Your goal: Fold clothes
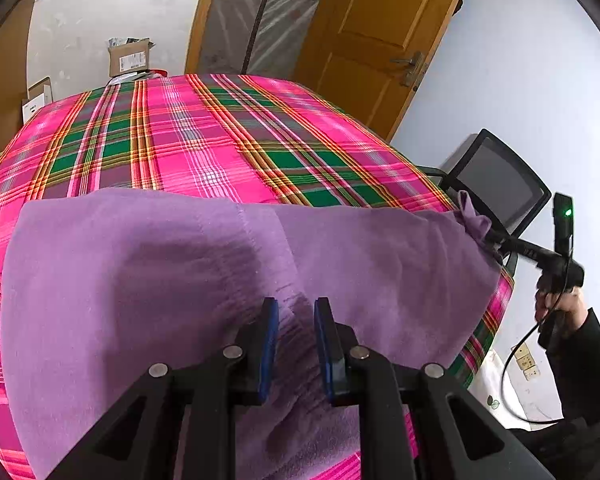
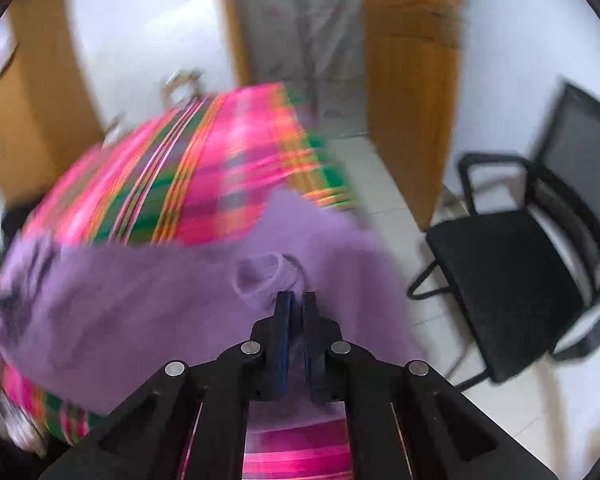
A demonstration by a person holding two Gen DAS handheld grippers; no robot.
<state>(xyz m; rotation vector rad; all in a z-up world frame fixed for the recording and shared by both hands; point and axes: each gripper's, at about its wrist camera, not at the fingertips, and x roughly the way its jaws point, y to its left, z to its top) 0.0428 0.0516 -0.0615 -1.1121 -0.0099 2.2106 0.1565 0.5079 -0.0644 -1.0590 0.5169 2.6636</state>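
Observation:
A purple knit garment [image 1: 140, 272] lies spread over the near part of a pink, green and orange plaid cloth [image 1: 204, 140]. My left gripper [image 1: 296, 308] pinches a gathered, ribbed fold of it between its blue pads. The right gripper [image 1: 494, 240] shows at the garment's right corner, with a bunched tip of fabric sticking out past its fingers. In the blurred right wrist view, my right gripper [image 2: 296, 298] is shut on that purple garment [image 2: 140, 300] corner, near the edge of the plaid cloth [image 2: 220, 168].
A black chair [image 2: 508, 280] stands on the tiled floor just right of the plaid surface. A wooden door [image 1: 380, 20] and cardboard boxes [image 1: 128, 58] are beyond the far edge. A person's hand [image 1: 560, 304] in a dark sleeve holds the right gripper.

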